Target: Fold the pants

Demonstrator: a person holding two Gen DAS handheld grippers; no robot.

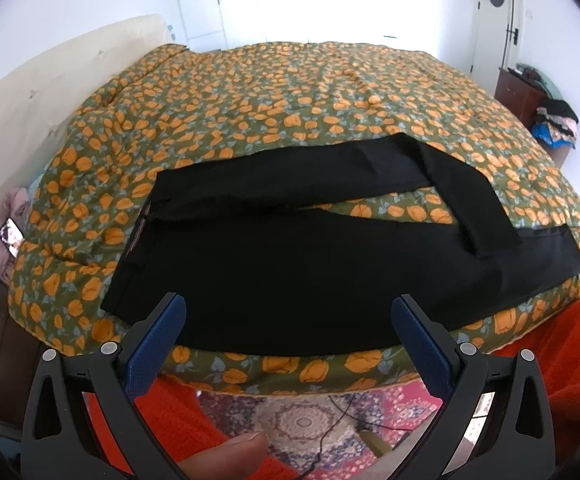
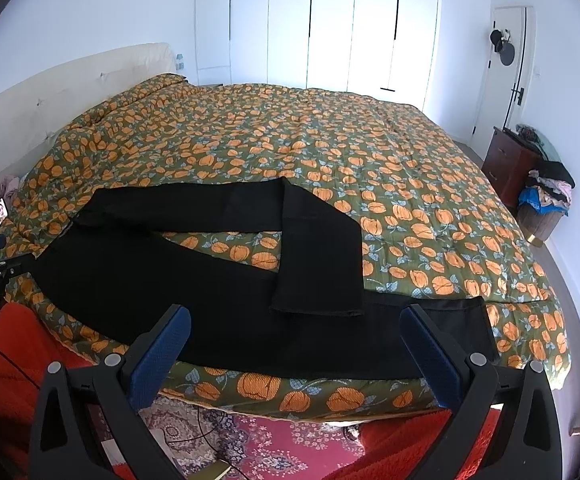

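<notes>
Black pants [image 1: 290, 272] lie flat along the near edge of the bed, waistband to the left. The far leg [image 1: 462, 196] is bent back so its hem rests on the near leg. In the right wrist view the same pants [image 2: 194, 296] show that bent leg [image 2: 318, 264] ending in a hem close in front. My left gripper [image 1: 288, 320] is open, hovering above the near edge of the pants with nothing between its blue pads. My right gripper [image 2: 294, 332] is open too, above the near leg, holding nothing.
A green quilt with orange flowers [image 2: 330, 152] covers the bed. A cream headboard [image 1: 30, 108] stands at the left. A dark wooden cabinet [image 2: 510, 168] and a basket of clothes [image 2: 546, 200] sit at the right. A patterned pink rug [image 2: 270, 436] and an orange garment [image 1: 562, 360] are below.
</notes>
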